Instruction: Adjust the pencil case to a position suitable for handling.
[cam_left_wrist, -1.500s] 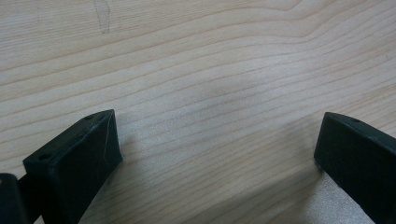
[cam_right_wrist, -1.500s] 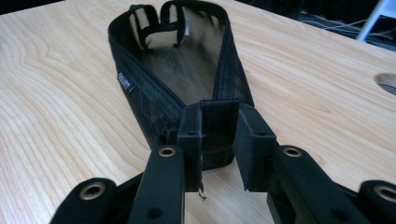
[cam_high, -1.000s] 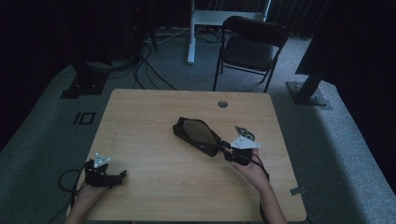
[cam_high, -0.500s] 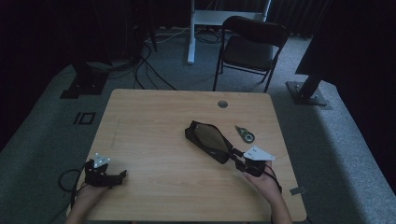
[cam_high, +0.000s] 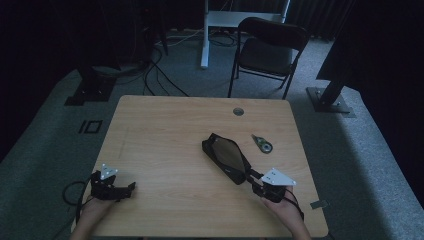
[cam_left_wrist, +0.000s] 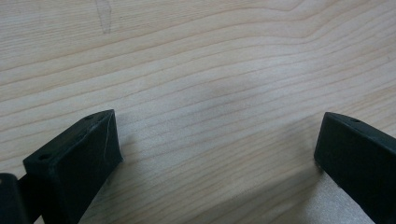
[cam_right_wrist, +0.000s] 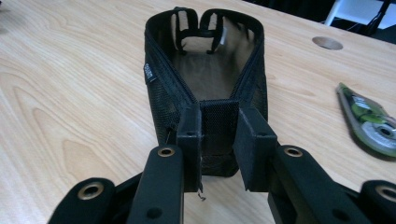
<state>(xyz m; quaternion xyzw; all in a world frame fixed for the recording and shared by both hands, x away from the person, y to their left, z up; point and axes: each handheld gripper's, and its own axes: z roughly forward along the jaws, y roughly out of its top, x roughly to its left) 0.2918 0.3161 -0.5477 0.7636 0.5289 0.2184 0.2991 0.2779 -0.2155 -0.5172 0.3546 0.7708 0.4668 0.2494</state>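
Since the earlier frames the black mesh pouch (cam_high: 226, 156) has been dragged toward 5 o'clock across the table (cam_high: 165, 125), pulled by the right gripper (cam_high: 255, 181); the left gripper (cam_high: 131, 186) has been kept where it was, near the 7 o'clock corner.

Counted: 1 pouch, 1 small green-and-grey tape dispenser (cam_high: 262, 144), 2 grippers, 1 round cable hole (cam_high: 238, 111) in the tabletop, 1 folding chair (cam_high: 270, 50) beyond the far edge at approx. 1 o'clock.

The pouch is seen right of table centre, lying open (mouth up, zip edges spread), its long axis running from 10 to 4 o'clock. The dispenser is found just beside it at 2 o'clock, apart from it, no contact. In the right gripper view the dispenser (cam_right_wrist: 371, 123) is at 3 o'clock of the pouch (cam_right_wrist: 205, 79). Nothing is seen blocking either gripper; cables and stand bases are left on the floor at 11 o'clock.

Fingers: the right gripper's (cam_right_wrist: 219, 140) pads are clamped on the near end strip of the pouch, the fabric pinched between them. The left gripper's (cam_left_wrist: 217, 154) jaws are held wide apart over bare wood w/ nothing between them.
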